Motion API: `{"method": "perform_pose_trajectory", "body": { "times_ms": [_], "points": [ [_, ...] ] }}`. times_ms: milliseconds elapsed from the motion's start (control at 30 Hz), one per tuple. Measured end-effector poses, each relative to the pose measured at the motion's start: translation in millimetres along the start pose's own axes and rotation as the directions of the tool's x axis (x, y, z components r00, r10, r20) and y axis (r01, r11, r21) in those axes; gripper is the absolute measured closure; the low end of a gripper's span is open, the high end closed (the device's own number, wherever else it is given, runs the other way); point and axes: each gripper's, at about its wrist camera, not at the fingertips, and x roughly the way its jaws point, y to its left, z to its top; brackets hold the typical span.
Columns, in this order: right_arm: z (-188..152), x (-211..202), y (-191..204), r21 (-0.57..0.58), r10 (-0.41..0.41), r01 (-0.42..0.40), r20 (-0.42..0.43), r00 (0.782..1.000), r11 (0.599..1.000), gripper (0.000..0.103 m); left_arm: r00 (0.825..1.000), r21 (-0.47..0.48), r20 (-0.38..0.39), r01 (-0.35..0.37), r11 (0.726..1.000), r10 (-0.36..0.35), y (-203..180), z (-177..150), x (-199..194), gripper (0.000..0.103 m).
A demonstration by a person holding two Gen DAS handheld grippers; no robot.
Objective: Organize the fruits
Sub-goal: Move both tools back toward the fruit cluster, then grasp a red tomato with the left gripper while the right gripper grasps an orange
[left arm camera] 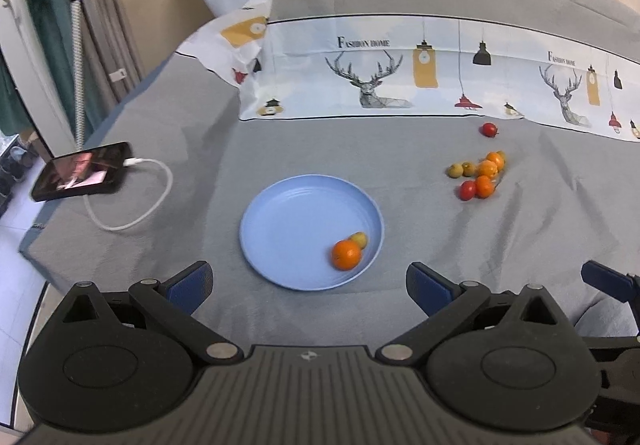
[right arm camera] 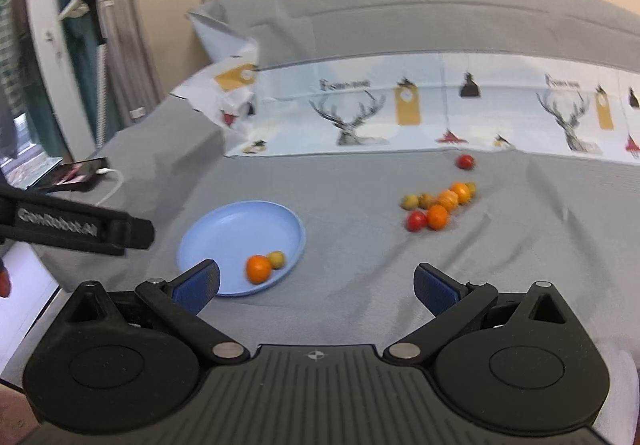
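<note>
Only one container is in view: a light blue plate [left arm camera: 276, 205] lying flat on the grey bed cover [left arm camera: 360, 149]. Inside it, toward its near right side, sits an orange [left arm camera: 346, 254] with a small yellow-green fruit [left arm camera: 359, 239] touching it just behind; the rest of the plate's floor is bare.

Well to the right of the plate, a loose cluster of fruit [left arm camera: 478, 173] rests directly on the cover: three small oranges, two yellow-green fruits on the left of the group and a red tomato at its near edge, all packed close together; the right wrist view hints at another yellow-green one at the cluster's far right. A lone red tomato [left arm camera: 489, 129] lies apart, farther back, near the patterned sheet [left arm camera: 400, 77] printed with deer and lamps.

At the bed's left edge a phone [left arm camera: 82, 171] with a lit screen is plugged into a white cable [left arm camera: 160, 189].

Both tools hover over the near side of the bed. The left gripper [left arm camera: 308, 287] has its blue-padded fingers spread wide with nothing between them, the plate just ahead. The right gripper [right arm camera: 316, 287] is likewise spread wide and empty, its left pad overlapping the plate's near rim in its own blurred view.
</note>
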Motion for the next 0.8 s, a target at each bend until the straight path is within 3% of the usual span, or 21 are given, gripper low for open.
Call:
{"method": "perform_pose_trajectory", "body": {
  "times_ms": [367, 533, 700, 800],
  "points": [
    [1.9, 55.9, -68.5, 0.076, -0.178, 0.178, -0.01, 0.984, 0.981, 0.001, 0.994, 0.082, -0.113, 0.019, 0.996, -0.01, -53.0, 39.2, 83.4, 0.0],
    [18.9, 118.4, -118.0, 0.121, -0.26, 0.263, -0.036, 0.965, 0.957, 0.001, 0.989, 0.086, -0.148, -0.015, 0.996, 0.027, -68.0, 63.3, 130.1, 0.0],
    [44.7, 197.3, -156.8, 0.171, -0.281, 0.291, -0.077, 0.957, 0.942, 0.001, 0.98, 0.074, -0.193, -0.031, 0.997, 0.045, -75.4, 80.6, 167.7, 0.0],
    [56.9, 247.8, -168.4, 0.16, -0.291, 0.304, -0.098, 0.952, 0.939, 0.01, 0.976, 0.073, -0.215, -0.029, 0.997, 0.045, -80.6, 88.0, 186.4, 0.0]
  ]
}}
